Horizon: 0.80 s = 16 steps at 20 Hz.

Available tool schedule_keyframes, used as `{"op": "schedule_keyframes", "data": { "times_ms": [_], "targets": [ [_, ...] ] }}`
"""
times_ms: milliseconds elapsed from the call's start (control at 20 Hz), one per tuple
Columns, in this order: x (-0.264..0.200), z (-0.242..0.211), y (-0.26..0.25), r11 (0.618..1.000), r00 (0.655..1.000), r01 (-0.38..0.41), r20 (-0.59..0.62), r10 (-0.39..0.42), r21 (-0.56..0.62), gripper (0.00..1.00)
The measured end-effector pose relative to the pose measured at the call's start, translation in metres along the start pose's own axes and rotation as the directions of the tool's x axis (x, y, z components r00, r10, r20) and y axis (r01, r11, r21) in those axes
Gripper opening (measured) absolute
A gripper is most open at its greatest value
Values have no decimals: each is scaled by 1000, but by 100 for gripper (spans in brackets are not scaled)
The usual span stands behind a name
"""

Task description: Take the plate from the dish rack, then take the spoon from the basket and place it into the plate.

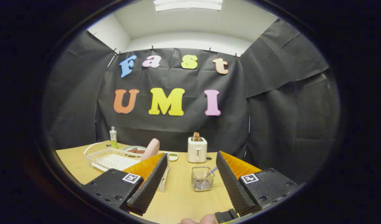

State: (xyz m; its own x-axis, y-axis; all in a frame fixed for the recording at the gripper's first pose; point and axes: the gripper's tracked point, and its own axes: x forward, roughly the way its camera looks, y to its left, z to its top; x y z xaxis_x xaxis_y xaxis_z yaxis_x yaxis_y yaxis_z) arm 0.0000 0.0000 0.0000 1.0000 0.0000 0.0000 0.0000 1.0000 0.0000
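Fingertips of a hand show nearest, below and between the two fingers of the gripper. Each black finger base carries a square black-and-white marker tag; no readable words appear on the tags. The jaws stand wide apart with nothing between the ribbed pads (orange backing shows behind each pad), and only bare wooden table lies in the gap.

Just ahead of the fingers, between them and nearer the right one, stands the basket, a small wire-mesh cup. The spoon sits inside it, its blue-and-white striped handle leaning up and toward the right finger. Neither finger touches basket or spoon.

Beyond the left finger lies the dish rack, a white wire tray with a clear drip base; its near corner is hidden behind that finger. The plate, pink, stands on edge at the right end of the rack, just above the left fingertip.

Farther back, behind the rack, a green-and-white bottle stands upright (its label is too small to read), beside a pale dish holding reddish pieces. A white toaster with toast in its slot stands beyond the gap, near the wall. A small pale dish lies between plate and toaster.
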Motion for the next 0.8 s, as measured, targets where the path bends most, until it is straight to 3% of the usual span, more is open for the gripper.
{"op": "schedule_keyframes", "data": {
  "times_ms": [800],
  "targets": [
    [2, 1, 7, 1000, 1000, -13, 5, 13, 8, 100]
  ]
}}
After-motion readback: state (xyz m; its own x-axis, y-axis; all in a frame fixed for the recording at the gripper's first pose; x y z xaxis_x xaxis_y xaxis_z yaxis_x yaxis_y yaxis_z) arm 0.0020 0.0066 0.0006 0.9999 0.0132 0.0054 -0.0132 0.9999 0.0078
